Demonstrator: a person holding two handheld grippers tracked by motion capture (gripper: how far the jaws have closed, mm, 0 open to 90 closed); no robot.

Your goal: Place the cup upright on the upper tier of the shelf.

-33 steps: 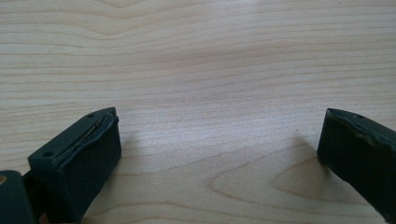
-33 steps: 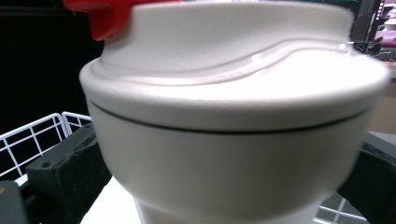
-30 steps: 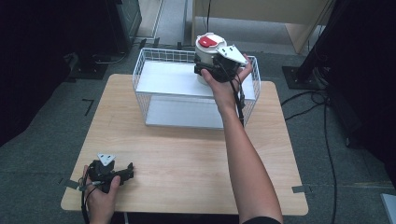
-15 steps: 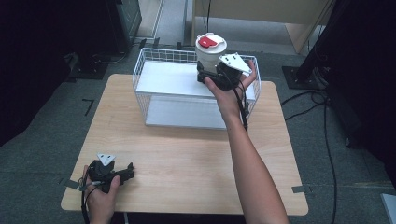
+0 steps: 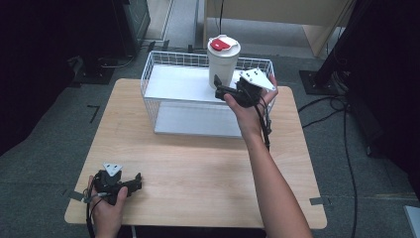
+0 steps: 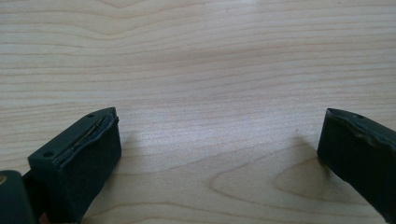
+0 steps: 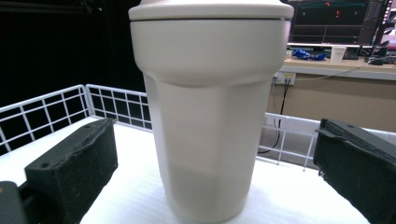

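A cream tumbler [image 5: 224, 65] with a red-and-white lid stands upright at the back of a white wire basket [image 5: 148, 74]. My right gripper [image 5: 218, 88] is open just in front of it, on its near right side. In the right gripper view the tumbler [image 7: 210, 116] rises between the two spread jaws of that gripper [image 7: 215, 168], with a gap on each side and no contact. My left gripper [image 5: 133, 181] rests open on the wooden table [image 5: 198, 163] near its front left corner. In the left gripper view, bare wood lies between that gripper's [image 6: 219, 149] jaws.
The basket's wire wall [image 7: 46, 112] runs behind and around the tumbler on a white liner. Past the table's far edge are a dark cabinet [image 5: 131, 20] and a wooden bench [image 5: 277, 15]. Cables [image 5: 341, 114] lie on the floor at the right.
My right gripper has drawn back a little from the tumbler toward the near side. The tumbler stays in place. The left gripper has not moved.
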